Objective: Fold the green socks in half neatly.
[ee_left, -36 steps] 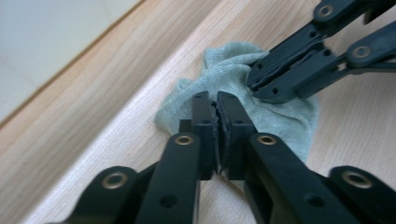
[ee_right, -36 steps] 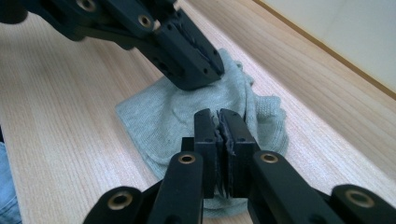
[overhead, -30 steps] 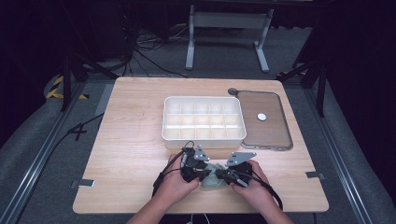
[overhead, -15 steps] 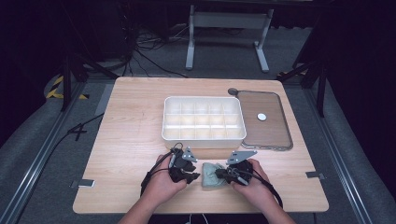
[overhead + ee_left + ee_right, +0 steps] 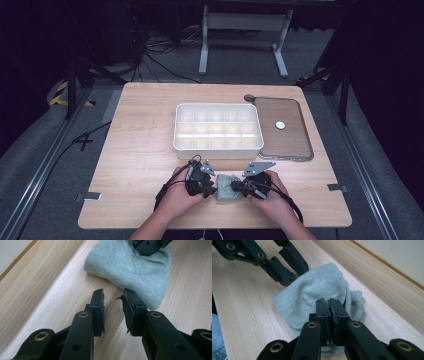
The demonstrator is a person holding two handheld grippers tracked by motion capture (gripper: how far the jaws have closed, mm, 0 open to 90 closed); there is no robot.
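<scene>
Since half a second ago, left claw [image 5: 113, 298] is closing back in on the grey-green sock [image 5: 228, 188]; a full second ago both claws were bunched together over it, then the left one swung out to its own side, and now it is sitting just beside the sock again. Left claw is spread, jaws apart with bare counter [image 5: 50, 290] showing between them, nothing held; the sock [image 5: 135, 267] is lying just ahead of its tips and slightly to the right-jaw side, apparently not touching. Right claw [image 5: 329, 306] is pressed together and pinching a fold of the sock [image 5: 312, 295] near its edge; cloth is bunching up between the pads and spreading out in front of the tips. From the right gripper view, the left claw [image 5: 294, 267] is coming in from beyond the sock, tips at the far hem. Sock is resting flat-ish and crumpled on the counter between the two claws, on the person's side of the white compartment tray [image 5: 218, 145]; the brown lid [image 5: 290, 137] is lying beside that tray, well apart from both claws. Judgement: right claw is anchoring while left is re-approaching for a second grip, likely to fold or roll the sock; next move is calling for the left jaws to close on the near hem.
</scene>
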